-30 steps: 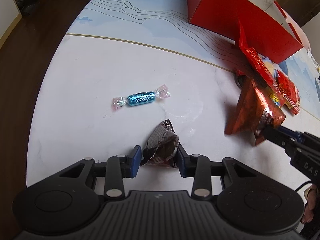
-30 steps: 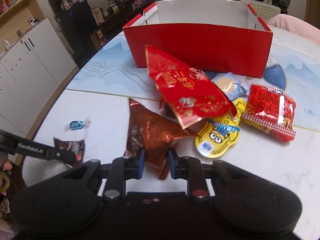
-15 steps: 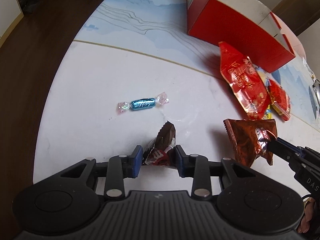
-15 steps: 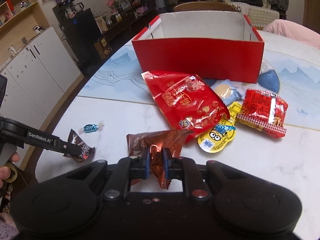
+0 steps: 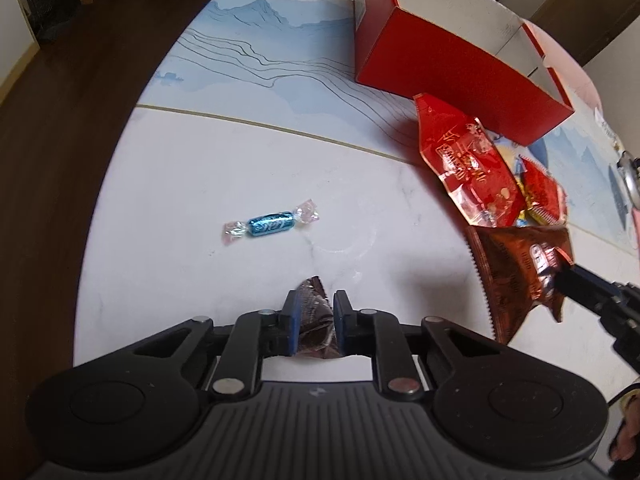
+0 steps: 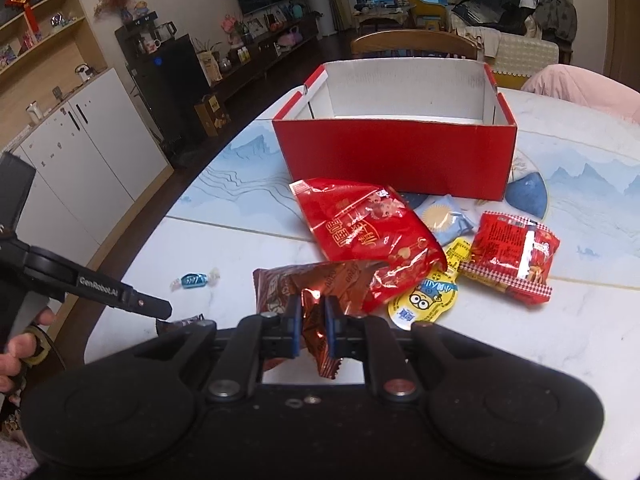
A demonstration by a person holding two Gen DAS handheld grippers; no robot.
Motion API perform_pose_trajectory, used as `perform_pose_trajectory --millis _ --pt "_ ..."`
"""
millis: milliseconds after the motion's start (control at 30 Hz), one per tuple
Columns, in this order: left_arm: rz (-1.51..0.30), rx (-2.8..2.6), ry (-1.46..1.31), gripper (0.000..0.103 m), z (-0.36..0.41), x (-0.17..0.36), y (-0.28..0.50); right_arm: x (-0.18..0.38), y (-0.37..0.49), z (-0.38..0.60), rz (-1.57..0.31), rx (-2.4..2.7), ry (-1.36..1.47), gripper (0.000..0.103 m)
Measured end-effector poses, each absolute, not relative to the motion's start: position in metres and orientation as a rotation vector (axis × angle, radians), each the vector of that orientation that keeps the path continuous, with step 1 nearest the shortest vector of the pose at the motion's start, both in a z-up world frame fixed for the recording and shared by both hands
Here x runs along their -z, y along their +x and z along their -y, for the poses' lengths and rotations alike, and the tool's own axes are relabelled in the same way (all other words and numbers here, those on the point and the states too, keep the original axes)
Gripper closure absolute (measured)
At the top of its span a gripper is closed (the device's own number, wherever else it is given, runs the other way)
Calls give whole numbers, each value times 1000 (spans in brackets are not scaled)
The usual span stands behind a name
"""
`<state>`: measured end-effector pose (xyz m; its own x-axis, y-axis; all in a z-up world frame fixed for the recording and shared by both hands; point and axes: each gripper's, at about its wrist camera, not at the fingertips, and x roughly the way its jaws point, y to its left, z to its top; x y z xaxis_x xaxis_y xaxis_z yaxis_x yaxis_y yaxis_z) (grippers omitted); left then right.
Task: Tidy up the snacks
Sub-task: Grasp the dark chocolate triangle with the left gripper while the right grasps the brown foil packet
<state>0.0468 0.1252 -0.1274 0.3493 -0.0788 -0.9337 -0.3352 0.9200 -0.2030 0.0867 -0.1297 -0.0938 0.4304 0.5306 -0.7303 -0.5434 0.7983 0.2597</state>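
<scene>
My left gripper (image 5: 314,304) is shut on a small dark brown snack packet (image 5: 314,320), held above the white table. My right gripper (image 6: 311,308) is shut on a larger copper-brown snack bag (image 6: 316,284), lifted off the table; the bag also shows in the left wrist view (image 5: 516,268). An open red box (image 6: 396,156) stands at the back, its inside bare. A blue wrapped candy (image 5: 270,224) lies on the table ahead of my left gripper. A big red bag (image 6: 368,224), a red packet (image 6: 512,256), a yellow Minions pouch (image 6: 428,300) and a light blue packet (image 6: 444,218) lie before the box.
The round table (image 5: 200,168) has its curved edge close on the left, with dark floor beyond. White cabinets (image 6: 80,160) and a wooden chair (image 6: 412,42) stand behind the table. A pink cushion (image 6: 580,88) sits at the far right.
Both grippers have risen and pulled back with their packets. The copper-brown bag has come up off the pile, and the big red bag has settled flat.
</scene>
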Motion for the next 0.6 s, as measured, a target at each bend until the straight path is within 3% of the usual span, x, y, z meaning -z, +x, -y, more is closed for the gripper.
perform_pose_trajectory --millis 100,200,267,467,600 --pt "-1231 -152 -398 83 -124 132 49 95 87 131 -910 -672 -6 93" --pt "-1249 -154 -381 68 -121 136 53 98 88 131 -920 -671 3 93" --pt "-1255 -149 -383 50 -119 139 55 99 88 131 -927 -671 6 93" --pt "-1304 -159 -317 52 -112 157 64 101 89 133 -938 -661 9 93" --pt "-1314 -162 -315 64 -111 163 65 101 88 134 -942 -655 12 93"
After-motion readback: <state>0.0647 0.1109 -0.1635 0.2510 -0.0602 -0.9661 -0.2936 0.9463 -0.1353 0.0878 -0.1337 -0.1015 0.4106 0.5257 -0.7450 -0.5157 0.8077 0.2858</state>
